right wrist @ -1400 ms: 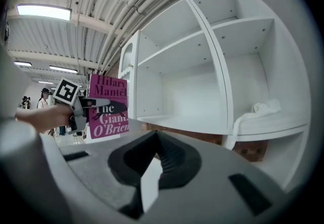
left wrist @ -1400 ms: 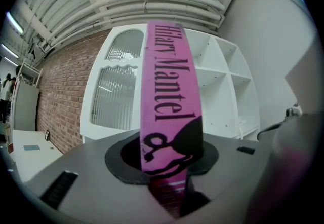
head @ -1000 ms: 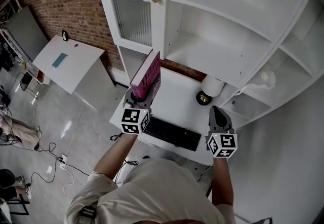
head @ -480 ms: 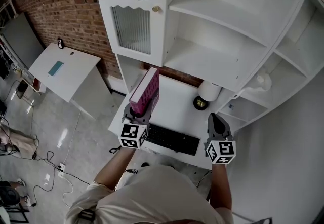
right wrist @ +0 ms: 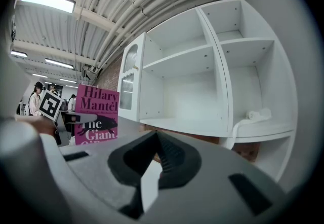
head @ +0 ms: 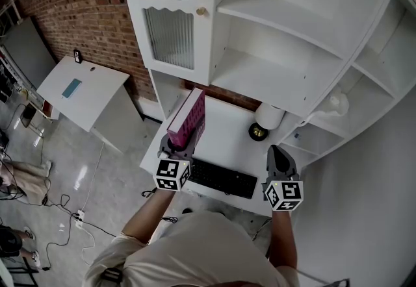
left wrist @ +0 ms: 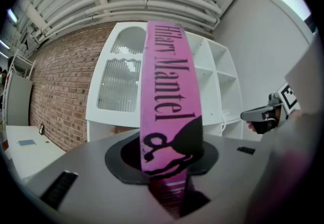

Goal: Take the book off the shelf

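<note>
One book (head: 188,113) off the shelf (head: 273,81)
Left gripper (head: 177,142) clamps it upright; right gripper (head: 279,150) has jaws together on nothing

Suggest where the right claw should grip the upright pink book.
Probably the top edge of the pink upright book, from above, pinching across the covers: that is its thin way, and the left claw clamps its spine's lower end.

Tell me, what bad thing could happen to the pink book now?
The left tongs pinch the pink book only at one end, so the tall book might tip or slip out. If it falls, it could hit the keyboard close by on the desk.
</note>
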Motion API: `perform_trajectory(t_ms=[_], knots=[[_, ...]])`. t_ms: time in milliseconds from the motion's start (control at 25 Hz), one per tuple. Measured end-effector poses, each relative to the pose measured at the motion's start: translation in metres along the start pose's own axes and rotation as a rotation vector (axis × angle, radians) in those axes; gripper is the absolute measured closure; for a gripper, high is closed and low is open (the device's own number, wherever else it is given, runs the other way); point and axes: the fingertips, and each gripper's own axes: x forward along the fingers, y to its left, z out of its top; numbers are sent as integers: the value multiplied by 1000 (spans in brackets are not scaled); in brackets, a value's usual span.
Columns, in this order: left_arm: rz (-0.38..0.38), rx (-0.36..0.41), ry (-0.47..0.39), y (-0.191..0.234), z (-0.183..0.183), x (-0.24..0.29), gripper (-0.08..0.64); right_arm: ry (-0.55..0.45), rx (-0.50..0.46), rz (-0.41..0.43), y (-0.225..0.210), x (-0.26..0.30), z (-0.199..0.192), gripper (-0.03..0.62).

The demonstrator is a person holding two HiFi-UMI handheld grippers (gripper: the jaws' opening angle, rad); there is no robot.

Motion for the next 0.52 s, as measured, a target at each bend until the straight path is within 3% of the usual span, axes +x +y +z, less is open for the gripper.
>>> perform_trajectory(t_ms=[520], knots=[[-10,-12,8,-5,-5,-5,423,0,-12,2,5,-4,1,589]])
